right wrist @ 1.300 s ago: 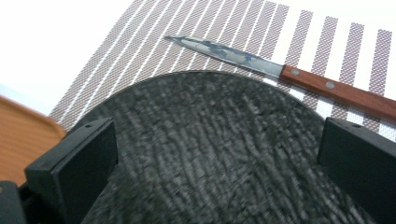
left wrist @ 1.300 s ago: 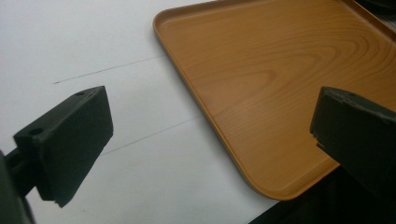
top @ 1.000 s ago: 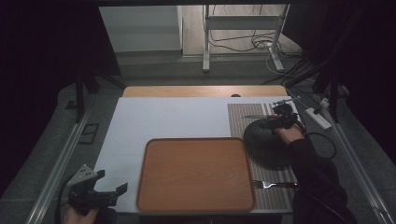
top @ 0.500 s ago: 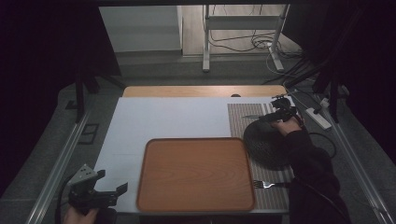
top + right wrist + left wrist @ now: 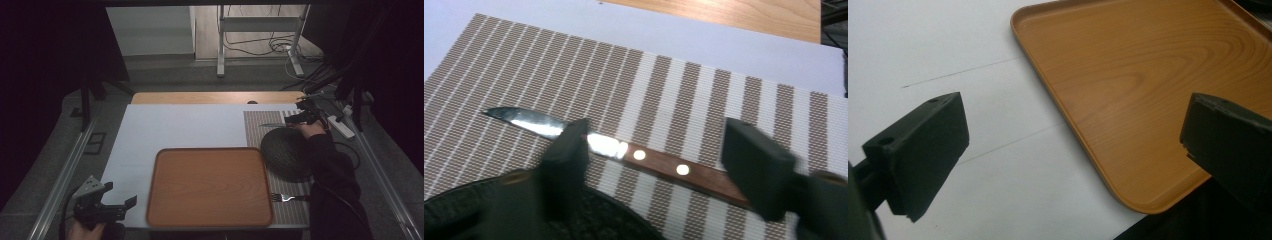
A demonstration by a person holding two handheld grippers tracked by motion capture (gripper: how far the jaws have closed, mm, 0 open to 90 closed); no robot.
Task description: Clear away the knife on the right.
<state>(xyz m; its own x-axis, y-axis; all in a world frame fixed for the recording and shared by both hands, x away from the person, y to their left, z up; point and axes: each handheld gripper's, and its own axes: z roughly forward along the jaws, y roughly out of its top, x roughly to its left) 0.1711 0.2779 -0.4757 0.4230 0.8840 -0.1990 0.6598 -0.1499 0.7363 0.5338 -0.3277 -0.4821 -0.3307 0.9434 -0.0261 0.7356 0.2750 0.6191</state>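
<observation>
No writing or brand is showing on anything here. The right gripper (image 5: 654,165) is hovering with its jaws spread wide and holding nothing, one on each side of the knife (image 5: 624,152), which is lying flat on the striped placemat (image 5: 704,90) at the far right of the desk (image 5: 180,125). The knife is showing a bright steel blade tapering to a point and a brown wooden handle with two pale rivets; its handle end is sitting just beside the dark round plate (image 5: 524,220). In the high view a fork (image 5: 285,198) is lying near the placemat's near edge. The left gripper (image 5: 1068,150) is hanging wide open and empty over the near-left corner of the wooden tray (image 5: 1148,80).
</observation>
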